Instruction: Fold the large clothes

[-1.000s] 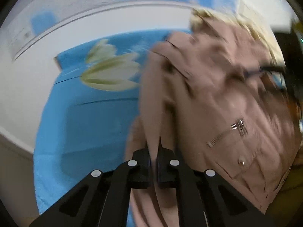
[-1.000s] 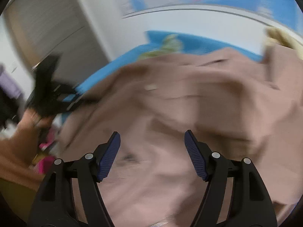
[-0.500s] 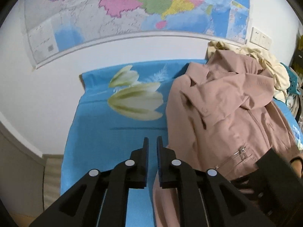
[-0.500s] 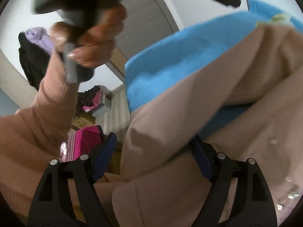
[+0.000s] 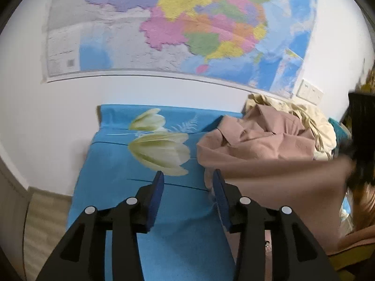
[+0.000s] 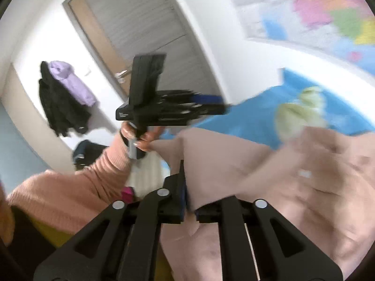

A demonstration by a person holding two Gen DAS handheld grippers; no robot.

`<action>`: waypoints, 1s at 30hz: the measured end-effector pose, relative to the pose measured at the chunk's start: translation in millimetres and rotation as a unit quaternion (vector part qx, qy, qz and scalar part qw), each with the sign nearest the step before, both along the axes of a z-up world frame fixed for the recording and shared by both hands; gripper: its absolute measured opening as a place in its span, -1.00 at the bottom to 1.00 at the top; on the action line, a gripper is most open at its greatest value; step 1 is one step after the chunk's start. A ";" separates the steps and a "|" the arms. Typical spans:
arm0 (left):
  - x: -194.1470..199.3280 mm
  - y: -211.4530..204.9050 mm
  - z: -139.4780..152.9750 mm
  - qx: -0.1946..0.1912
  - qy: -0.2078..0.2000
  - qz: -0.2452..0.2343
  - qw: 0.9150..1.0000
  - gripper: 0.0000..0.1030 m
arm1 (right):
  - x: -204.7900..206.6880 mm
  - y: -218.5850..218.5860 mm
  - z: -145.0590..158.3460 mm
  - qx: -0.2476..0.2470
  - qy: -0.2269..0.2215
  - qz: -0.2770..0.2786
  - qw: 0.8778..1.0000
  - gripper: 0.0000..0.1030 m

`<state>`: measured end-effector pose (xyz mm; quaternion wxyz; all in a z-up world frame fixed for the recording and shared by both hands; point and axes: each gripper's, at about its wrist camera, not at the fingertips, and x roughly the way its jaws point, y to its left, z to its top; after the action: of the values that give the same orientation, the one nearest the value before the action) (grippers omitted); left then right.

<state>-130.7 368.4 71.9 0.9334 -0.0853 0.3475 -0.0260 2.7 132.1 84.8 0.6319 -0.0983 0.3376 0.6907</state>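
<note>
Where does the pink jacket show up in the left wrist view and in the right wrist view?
Left wrist: the pink jacket lies at centre right on the blue bedsheet.
Right wrist: the pink jacket fills the lower right, clamped in the right hand-held gripper.
Shared landmark: the bedsheet's white tulip print.

In my left wrist view the left gripper (image 5: 187,182) has its jaws apart, with only blue bedsheet (image 5: 112,182) between them. The pink jacket (image 5: 269,154) lies at the right of the frame, one fold touching my right finger (image 5: 220,199). A map (image 5: 178,25) fills the upper wall.
</note>
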 end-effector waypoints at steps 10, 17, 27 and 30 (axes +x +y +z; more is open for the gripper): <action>56.4 -78.4 -83.4 0.047 0.093 -0.086 0.991 -0.13 | 68.6 -120.7 -114.0 -0.138 0.042 -0.264 0.954 0.66; 72.9 -89.7 -95.7 0.049 0.104 -0.090 0.989 0.05 | 35.1 -150.7 -151.2 -0.093 0.013 -0.283 0.955 0.89; 87.3 -95.7 -92.4 0.039 0.102 -0.080 0.991 0.16 | 30.7 -92.6 -159.3 -0.113 -0.141 -0.211 0.961 -0.67; 87.4 -99.3 -88.5 0.037 0.097 -0.078 0.992 0.16 | 32.0 -114.8 -121.8 -0.072 -0.101 -0.198 0.972 -0.88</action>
<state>-43.3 269.1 -16.6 0.8931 -0.0251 0.4424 -0.0779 34.8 17.3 -37.0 0.7782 -0.1438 0.3337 0.5121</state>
